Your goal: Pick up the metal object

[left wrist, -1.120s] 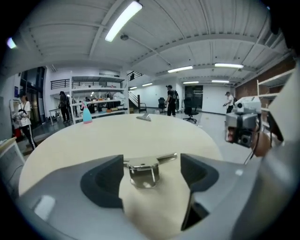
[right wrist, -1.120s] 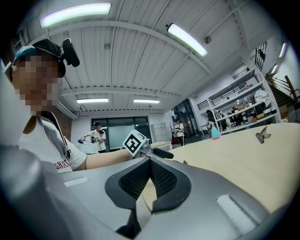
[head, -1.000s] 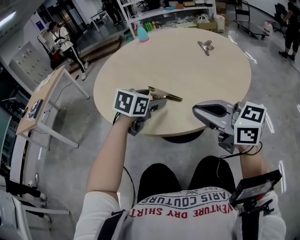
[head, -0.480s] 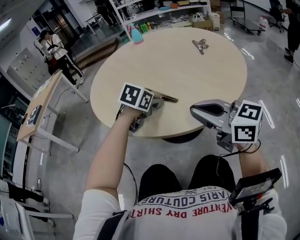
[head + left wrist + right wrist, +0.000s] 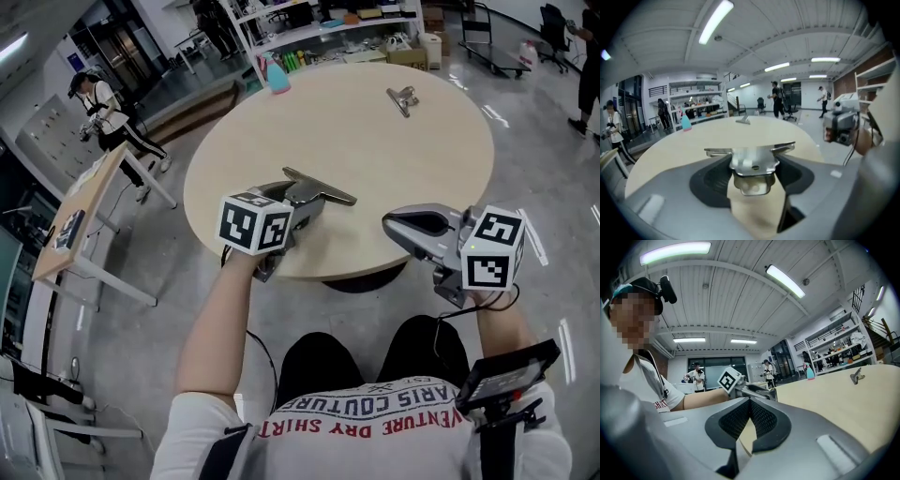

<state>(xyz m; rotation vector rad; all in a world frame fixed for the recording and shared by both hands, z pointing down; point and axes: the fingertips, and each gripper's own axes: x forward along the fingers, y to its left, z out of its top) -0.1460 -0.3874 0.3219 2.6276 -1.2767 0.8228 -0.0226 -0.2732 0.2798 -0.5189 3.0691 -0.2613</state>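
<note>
The metal object point(image 5: 321, 193), a big silver clip with flat handles, hangs just above the near edge of the round beige table point(image 5: 375, 141). My left gripper point(image 5: 302, 204) is shut on it. In the left gripper view the clip point(image 5: 751, 158) sits clamped between the dark pads point(image 5: 710, 176), handles spread sideways, with the left gripper point(image 5: 752, 172) tilted up off the tabletop. My right gripper point(image 5: 401, 225) hovers off the table's front right edge with nothing in it. In its own view the right gripper point(image 5: 750, 405) has pads that meet at the tips.
A second, smaller metal clip point(image 5: 404, 97) lies at the far right of the table. A teal spray bottle point(image 5: 278, 75) stands at the far left rim. Shelves and people stand beyond the table, and a small desk point(image 5: 80, 211) is to the left.
The left gripper's jaws closed on the clip, which lay on the table, and raised it off the surface toward me. The right gripper has barely moved.
</note>
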